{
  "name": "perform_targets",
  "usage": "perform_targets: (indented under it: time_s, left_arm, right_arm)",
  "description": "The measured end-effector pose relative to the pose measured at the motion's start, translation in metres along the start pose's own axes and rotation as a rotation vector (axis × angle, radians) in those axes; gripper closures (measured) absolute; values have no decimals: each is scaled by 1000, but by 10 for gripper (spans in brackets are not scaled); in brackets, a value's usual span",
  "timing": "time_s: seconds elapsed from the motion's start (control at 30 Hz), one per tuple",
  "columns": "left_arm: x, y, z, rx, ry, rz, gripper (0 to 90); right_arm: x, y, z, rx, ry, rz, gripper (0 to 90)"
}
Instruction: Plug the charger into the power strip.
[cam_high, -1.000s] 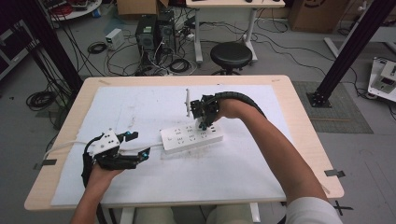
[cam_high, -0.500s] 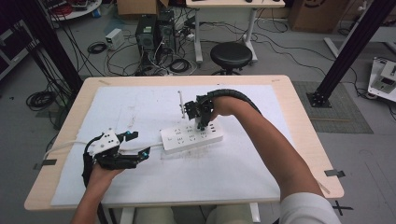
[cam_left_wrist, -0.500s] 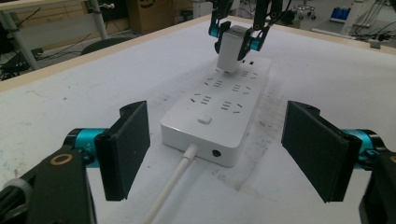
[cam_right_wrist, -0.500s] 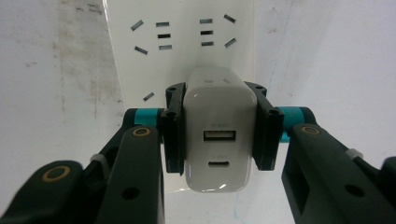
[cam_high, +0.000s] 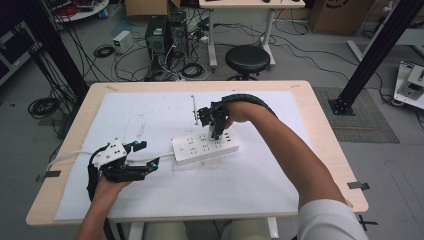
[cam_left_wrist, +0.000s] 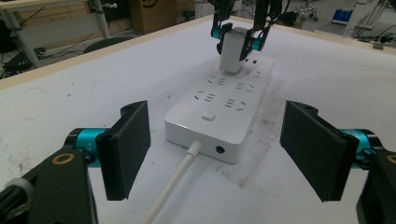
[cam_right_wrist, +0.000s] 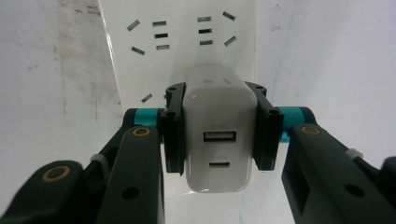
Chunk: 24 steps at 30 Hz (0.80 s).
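R gripper fingers pinching white charger over power strip; L gripper fingers spread, empty, nr strip's cable end.

We see open white mat all around the power strip, so either side is free to pass. Its cable runs straight back between the left gripper pads, barring a low sweep there. The left gripper's pads stand wide and apart from the strip's near end. Over the far sockets, the right gripper clamps the white charger, and that arm blocks the approach from the right. The near sockets lie uncovered.
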<state>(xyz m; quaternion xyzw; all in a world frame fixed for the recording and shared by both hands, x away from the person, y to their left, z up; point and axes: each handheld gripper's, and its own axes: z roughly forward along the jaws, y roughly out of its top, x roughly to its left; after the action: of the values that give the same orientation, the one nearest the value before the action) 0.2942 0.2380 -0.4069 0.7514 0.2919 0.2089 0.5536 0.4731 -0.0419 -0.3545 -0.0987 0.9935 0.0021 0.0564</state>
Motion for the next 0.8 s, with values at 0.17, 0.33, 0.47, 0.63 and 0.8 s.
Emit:
perform_targets:
  time_s: [0.17,0.33,0.47,0.63,0.8]
  left_arm:
    - [0,-2,2,5,-2,-1,245]
    - [1,-3,2,0,2,-6,245]
    - [3,-4,3,0,6,-11,245]
    - [4,-4,7,11,4,-10,245]
    - [4,-4,8,12,8,-16,245]
  right_arm:
    - [-3,1,3,17,17,-18,641]
    - [-7,7,7,34,46,-22,642]
    - [-11,5,9,18,68,-14,642]
    - [-12,3,10,2,74,-21,639]
    - [-11,3,10,-2,70,-6,630]
